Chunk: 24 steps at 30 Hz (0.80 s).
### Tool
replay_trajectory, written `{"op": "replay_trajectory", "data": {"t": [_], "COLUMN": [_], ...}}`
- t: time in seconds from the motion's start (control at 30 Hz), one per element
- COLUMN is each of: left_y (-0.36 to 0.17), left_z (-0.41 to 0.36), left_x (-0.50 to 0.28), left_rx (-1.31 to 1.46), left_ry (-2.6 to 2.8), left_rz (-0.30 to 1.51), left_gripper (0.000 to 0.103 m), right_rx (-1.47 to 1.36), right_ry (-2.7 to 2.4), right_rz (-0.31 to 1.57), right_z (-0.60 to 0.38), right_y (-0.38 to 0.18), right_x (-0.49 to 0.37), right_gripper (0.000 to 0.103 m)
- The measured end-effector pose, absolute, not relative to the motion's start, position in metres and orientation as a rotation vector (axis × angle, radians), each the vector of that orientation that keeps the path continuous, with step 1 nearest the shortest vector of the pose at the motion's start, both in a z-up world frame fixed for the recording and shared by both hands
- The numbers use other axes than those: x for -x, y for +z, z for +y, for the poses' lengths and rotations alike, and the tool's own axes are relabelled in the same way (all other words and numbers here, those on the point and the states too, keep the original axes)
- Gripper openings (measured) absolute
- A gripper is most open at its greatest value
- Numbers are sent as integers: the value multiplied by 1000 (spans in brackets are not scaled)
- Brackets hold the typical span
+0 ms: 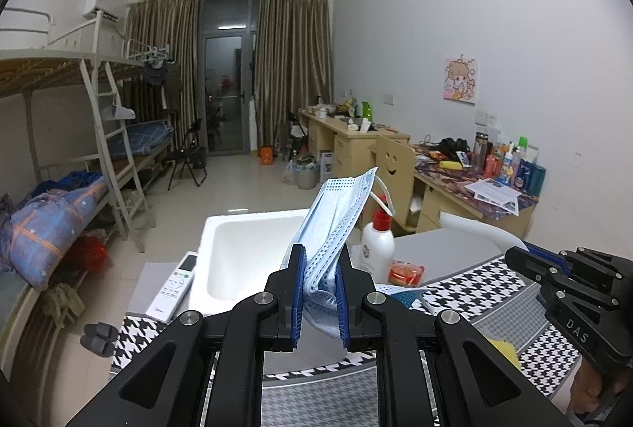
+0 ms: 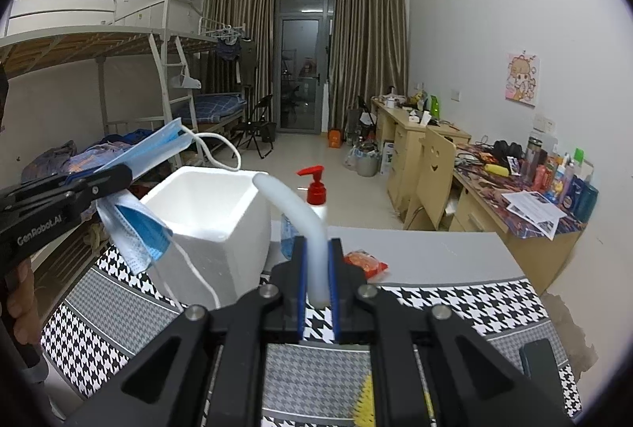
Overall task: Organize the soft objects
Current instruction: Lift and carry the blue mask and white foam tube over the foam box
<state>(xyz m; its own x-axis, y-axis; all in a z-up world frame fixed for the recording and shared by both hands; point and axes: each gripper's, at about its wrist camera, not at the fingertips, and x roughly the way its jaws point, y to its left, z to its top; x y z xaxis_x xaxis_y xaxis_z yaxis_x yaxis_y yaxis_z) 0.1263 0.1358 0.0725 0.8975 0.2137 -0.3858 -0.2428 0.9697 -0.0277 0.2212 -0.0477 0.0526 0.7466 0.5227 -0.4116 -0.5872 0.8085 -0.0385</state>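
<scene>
**Both tongs loaded above the foam box**

Left wrist view: The left tongs [image 1: 320, 288] were pinching a bundle of blue face masks [image 1: 336, 225], which stood up between the blue pads and leaned to the right. Behind them sat a white foam box [image 1: 221, 249] with its top open, on a counter [image 1: 447, 253] spread with a houndstooth cloth [image 1: 467, 292]. A white remote control [image 1: 172, 286] lay just left of the box. A white pump bottle [image 1: 378, 241] with a red top stood to the right of the masks, with a small red packet [image 1: 405, 272] beside it. The right tongs [image 1: 518, 255] entered from the right edge, holding a white tube [image 1: 474, 227].

Right wrist view: The right tongs [image 2: 316, 272] were pressed onto the white tube [image 2: 294, 213], which rose and curved left toward the box [image 2: 205, 225]. The left tongs [image 2: 118, 175] held the masks [image 2: 136, 225] at the box's left side, their ear loops hanging over its front wall. The pump bottle [image 2: 316, 195] stood behind the tube and the packet [image 2: 364, 262] lay to its right.
</scene>
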Motion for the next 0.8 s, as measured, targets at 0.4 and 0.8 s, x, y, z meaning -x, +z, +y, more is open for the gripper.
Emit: {"op": "replay_trajectory", "data": {"t": [0.4, 0.8], "left_y": [73, 69], "left_z": [158, 173], "left_x": [-140, -151], "left_rx": [93, 108], "left_ry": [292, 328], "left_rz": [404, 416], "left_gripper": [15, 15], "right_rx": [179, 191], "right_ry": [662, 682], "right_rz": [384, 388], "right_z": [-16, 7], "right_y": [60, 61], "right_x": [-224, -231], "right_gripper": [12, 12]}}
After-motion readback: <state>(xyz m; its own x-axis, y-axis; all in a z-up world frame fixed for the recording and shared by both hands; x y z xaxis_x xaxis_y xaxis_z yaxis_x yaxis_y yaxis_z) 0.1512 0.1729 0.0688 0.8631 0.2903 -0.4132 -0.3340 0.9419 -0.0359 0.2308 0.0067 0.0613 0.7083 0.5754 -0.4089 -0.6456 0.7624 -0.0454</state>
